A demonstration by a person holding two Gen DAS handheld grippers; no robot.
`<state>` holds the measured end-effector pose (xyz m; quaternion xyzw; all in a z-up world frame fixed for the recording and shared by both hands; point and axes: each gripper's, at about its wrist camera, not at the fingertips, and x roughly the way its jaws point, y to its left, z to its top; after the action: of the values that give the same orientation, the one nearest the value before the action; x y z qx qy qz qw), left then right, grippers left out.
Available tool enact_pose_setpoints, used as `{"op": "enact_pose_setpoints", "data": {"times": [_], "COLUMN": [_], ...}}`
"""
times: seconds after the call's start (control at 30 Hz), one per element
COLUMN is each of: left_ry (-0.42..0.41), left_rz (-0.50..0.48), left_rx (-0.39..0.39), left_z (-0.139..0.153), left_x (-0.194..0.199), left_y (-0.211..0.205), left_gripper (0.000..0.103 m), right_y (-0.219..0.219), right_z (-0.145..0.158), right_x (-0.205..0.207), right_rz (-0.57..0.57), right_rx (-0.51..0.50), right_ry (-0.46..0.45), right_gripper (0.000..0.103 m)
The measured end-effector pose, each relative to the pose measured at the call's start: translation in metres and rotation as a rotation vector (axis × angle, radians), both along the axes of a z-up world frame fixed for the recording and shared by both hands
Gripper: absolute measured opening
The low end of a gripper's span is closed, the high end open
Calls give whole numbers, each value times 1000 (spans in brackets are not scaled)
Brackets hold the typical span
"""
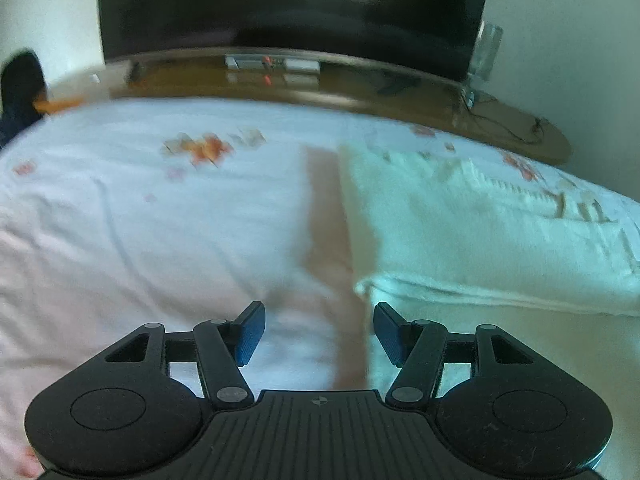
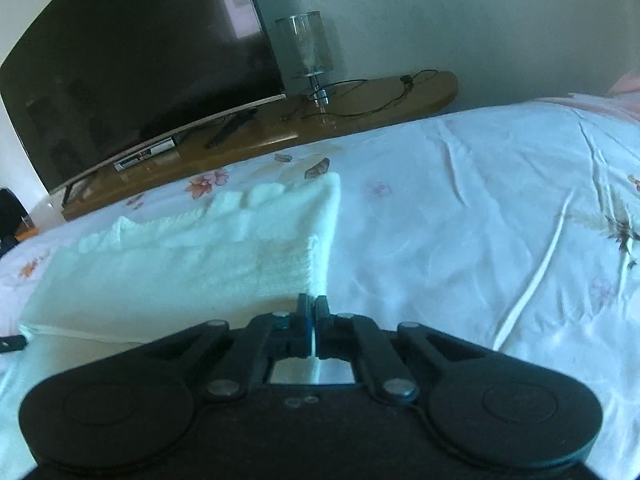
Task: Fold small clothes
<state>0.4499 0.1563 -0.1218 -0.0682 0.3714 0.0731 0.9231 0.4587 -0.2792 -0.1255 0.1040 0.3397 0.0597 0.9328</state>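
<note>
A white knitted garment (image 1: 480, 236) lies partly folded on the bed, to the right in the left wrist view. My left gripper (image 1: 319, 330) is open and empty, hovering just left of the garment's near corner. In the right wrist view the same garment (image 2: 192, 264) stretches to the left. My right gripper (image 2: 312, 312) is shut on the garment's near right edge, with white fabric pinched between the blue pads.
The bed (image 2: 480, 240) has a white floral sheet with creases. Behind it runs a wooden shelf (image 2: 360, 116) with a large dark TV (image 2: 132, 60), a glass lamp (image 2: 306, 48), cables and a remote. A pale wall stands behind.
</note>
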Motion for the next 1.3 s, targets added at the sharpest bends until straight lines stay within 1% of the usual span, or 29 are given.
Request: {"op": "enact_pose_setpoints", "data": {"times": [0.07, 0.13, 0.2, 0.23, 0.27, 0.3, 0.33, 0.37, 0.4, 0.43, 0.47, 0.5, 0.53, 0.57, 0.63, 0.7, 0.77, 0.8, 0.83, 0.87, 0.9, 0.93, 0.97, 1.03, 1.1, 1.17, 1.23, 1.27, 1.3], "left_ry": [-60, -134, -123, -108, -67, -13, -2, -23, -22, -21, -49, -87, -119, -127, -135, -121, -74, -46, -54, -47, -78, -132, -154, -151, -106, -74, -14, 0, -15], "left_rz": [3, -58, -132, -175, -205, -206, -218, -237, -248, -257, -265, -261, -246, -234, -230, -235, -224, -219, -205, -202, -203, -212, -226, -197, -156, -123, -86, -63, -27], "left_rx": [20, -24, -51, -46, -20, 8, 28, 39, 41, 31, 18, 13, 14, 8, -6, 2, -16, -27, -35, -45, -41, -30, -24, 74, 149, 156, 190, 176, 106], "left_z": [13, 26, 27, 23, 15, 4, -5, -7, -7, -3, 2, 8, 14, 17, 17, 8, -7, -15, -12, -7, 0, 7, 12, 15, 13, 7, -4, -12, -13], "left_x": [-6, -3, 10, 18, 26, 32, 31, 25, 22, 19, 17, 19, 24, 33, 57, 83, 106, 112, 113, 113, 111, 109, 112, 125, 133, 133, 140, 143, 142], "left_y": [-1, -10, -29, -40, -50, -55, -56, -56, -55, -52, -49, -46, -42, -38, -33, -31, -26, -23, -21, -23, -24, -27, -30, -38, -35, -24, -17, -12, -2], "left_gripper": [60, 60, 60, 60, 60, 60, 60, 60, 60, 60, 60, 60, 60, 60, 60, 60, 60, 60, 60, 60, 60, 60, 60, 60, 60, 60, 60, 60, 60], "right_y": [0, 1, 6, 13, 22, 31, 39, 44, 41, 35, 32, 33, 35, 35, 35, 34, 30, 29, 26, 22, 19, 18, 18, 19, 27, 29, 23, 22, 21], "right_z": [5, 14, 22, 24, 24, 22, 16, 7, -1, -3, -1, 3, 7, 11, 15, 14, 7, 1, -8, -9, -8, -4, 0, 6, 9, 9, 9, 6, 1], "right_x": [-4, -9, -6, -3, 1, 4, 9, 13, 13, 11, 10, 10, 11, 12, 21, 36, 52, 60, 66, 66, 65, 64, 61, 63, 70, 71, 71, 75, 79], "right_rz": [-7, -7, 23, 49, 80, 105, 127, 119, 114, 121, 123, 126, 119, 115, 101, 98, 114, 109, 112, 122, 129, 126, 125, 134, 150, 163, 165, 166, 163], "right_rx": [-18, -19, 33, 48, 48, 25, -30, -99, -129, -100, -90, -105, -116, -111, -102, -88, -65, -84, -101, -92, -89, -88, -79, -62, -98, -130, -127, -131, -142], "right_ry": [-11, -47, -67, -64, -59, -50, -22, 19, 28, 15, 22, 23, 7, -18, -56, -61, -53, -26, -6, -23, -20, -27, -45, -79, -77, -81, -87, -68, -40], "right_gripper": [2, 3, 7, 8, 12, 15, 16, 8, 8, 8, 8, 8, 15, 20, 19, 16, 12, 11, 11, 11, 11, 12, 15, 15, 15, 15, 16, 13, 11]}}
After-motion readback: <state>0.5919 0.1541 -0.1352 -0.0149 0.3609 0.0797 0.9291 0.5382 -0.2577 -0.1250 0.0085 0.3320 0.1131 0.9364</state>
